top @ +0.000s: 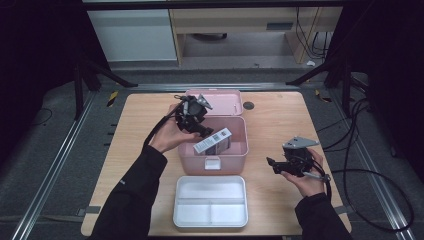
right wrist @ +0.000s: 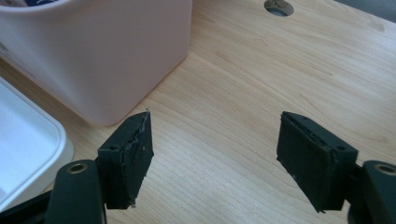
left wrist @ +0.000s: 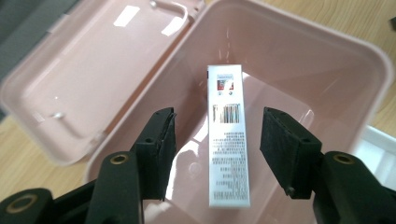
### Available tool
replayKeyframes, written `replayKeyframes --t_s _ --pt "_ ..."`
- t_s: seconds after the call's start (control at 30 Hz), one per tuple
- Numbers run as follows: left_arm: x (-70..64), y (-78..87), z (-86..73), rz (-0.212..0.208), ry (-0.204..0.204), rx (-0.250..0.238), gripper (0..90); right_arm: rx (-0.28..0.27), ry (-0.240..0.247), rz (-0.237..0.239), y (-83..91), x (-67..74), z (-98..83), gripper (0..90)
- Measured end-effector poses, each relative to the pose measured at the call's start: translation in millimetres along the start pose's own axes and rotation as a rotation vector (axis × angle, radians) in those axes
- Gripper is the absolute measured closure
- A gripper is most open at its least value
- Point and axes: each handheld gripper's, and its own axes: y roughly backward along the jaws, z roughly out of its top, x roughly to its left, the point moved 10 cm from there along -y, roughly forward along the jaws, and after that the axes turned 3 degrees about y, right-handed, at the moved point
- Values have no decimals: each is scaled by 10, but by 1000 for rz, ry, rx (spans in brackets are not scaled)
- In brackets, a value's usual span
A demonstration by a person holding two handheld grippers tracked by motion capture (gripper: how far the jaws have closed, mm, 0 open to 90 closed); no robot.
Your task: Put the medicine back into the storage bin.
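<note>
1. One pale wooden surface (top: 280, 120) carries everything; around it you see grey floor, metal rails and loose cables (top: 370, 165).
2. Your pink box (top: 237, 150) stands open at the middle, its lid (top: 227, 102) laid back behind it.
3. Your white carton (left wrist: 227, 135) leans inside the box.
4. Just in front sits a white divided tray (top: 210, 202).
5. Your left tool (left wrist: 215, 154) hovers over the box, spread either side of the carton without touching it.
6. Your right tool (right wrist: 212, 156) hangs spread and empty beside the box.
</note>
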Motion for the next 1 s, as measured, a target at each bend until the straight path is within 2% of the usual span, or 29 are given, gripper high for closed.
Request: replayKeyframes --t_s 0.07,0.27,0.47,0.57,0.77,0.9,1.0 --pt "20 137 -24 7 27 -49 450 -5 -1 2 8 10 16 295" --pt "68 417 -224 35 40 -84 440 -10 6 18 15 50 60 308" --pt "-9 668 -493 50 48 -154 418 -13 25 40 18 91 79 335" --pt "-45 763 -678 53 59 -178 407 -20 37 55 15 114 85 352" --pt "-82 763 -1090 54 90 -157 403 -24 66 81 19 172 103 383" --pt "-158 644 -1356 37 103 -148 402 -26 88 118 11 250 109 402" --pt "-202 530 -1488 17 125 -142 402 -26 119 137 -5 304 105 420"
